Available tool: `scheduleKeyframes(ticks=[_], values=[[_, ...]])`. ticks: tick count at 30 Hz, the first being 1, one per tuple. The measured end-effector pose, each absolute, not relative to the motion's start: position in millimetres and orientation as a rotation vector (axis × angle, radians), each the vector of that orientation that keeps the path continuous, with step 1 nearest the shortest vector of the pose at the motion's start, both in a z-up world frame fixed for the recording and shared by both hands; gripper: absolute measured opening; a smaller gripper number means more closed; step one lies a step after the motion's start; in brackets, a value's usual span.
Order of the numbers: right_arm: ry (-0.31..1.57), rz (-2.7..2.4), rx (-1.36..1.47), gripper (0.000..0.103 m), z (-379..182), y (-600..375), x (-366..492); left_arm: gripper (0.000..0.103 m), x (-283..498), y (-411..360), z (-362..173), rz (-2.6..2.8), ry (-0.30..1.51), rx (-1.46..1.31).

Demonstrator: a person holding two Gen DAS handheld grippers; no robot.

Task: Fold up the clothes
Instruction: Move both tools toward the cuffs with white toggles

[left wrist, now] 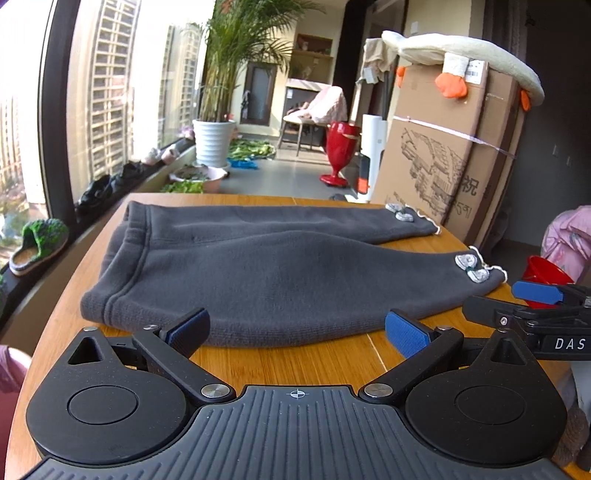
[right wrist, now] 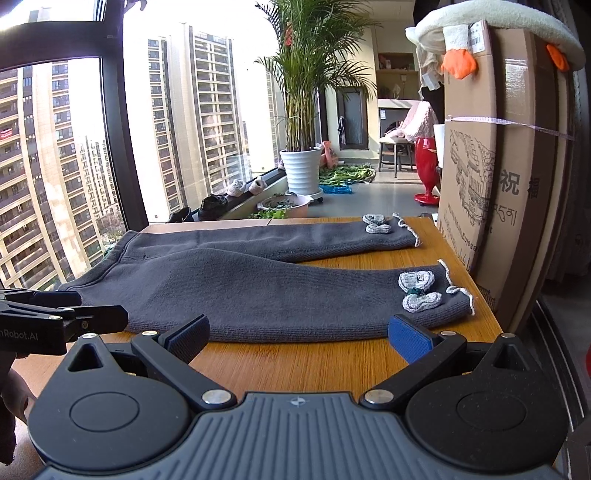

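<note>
Dark grey knit trousers (left wrist: 266, 273) lie flat on the wooden table (left wrist: 295, 362), waistband to the left, both legs running right, each cuff bearing a pale grey bow (left wrist: 471, 267). They also show in the right wrist view (right wrist: 258, 291). My left gripper (left wrist: 297, 332) is open and empty, just in front of the near edge of the trousers. My right gripper (right wrist: 299, 334) is open and empty, just in front of the near leg, and it shows at the right of the left wrist view (left wrist: 532, 299). The left gripper shows at the left of the right wrist view (right wrist: 66, 317).
A tall cardboard box (right wrist: 506, 177) with a plush toy (right wrist: 491, 26) on top stands against the table's right edge. A large window (right wrist: 74, 147) runs along the left. A potted palm (right wrist: 301, 166) and a red stool (left wrist: 340, 151) stand on the floor beyond.
</note>
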State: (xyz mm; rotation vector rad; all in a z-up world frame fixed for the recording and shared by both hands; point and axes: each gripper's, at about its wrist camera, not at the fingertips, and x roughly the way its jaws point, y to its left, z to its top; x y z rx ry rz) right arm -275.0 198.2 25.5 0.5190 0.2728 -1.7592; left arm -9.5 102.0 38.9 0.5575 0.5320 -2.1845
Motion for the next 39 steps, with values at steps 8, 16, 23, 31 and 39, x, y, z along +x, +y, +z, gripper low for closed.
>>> scheduleKeyframes(ticks=[8,16,23,31,39], values=[[0.335,-1.693,0.758,0.103,11,121,-317,0.103,-25,33,21,-2.133,0.674,0.643],[0.448,-1.650,0.754,0.103,6,130,-305,0.103,-9,36,16,-2.156,0.760,0.586],[0.438,-1.601,0.760,0.103,10,163,-302,0.103,14,54,22,-2.241,0.884,0.641],[0.577,-1.570,0.671,0.103,10,181,-281,0.103,41,37,45,-2.189,0.950,0.508],[0.398,-1.510,0.649,0.103,36,167,-319,0.102,47,-58,65,-1.952,0.818,0.543]])
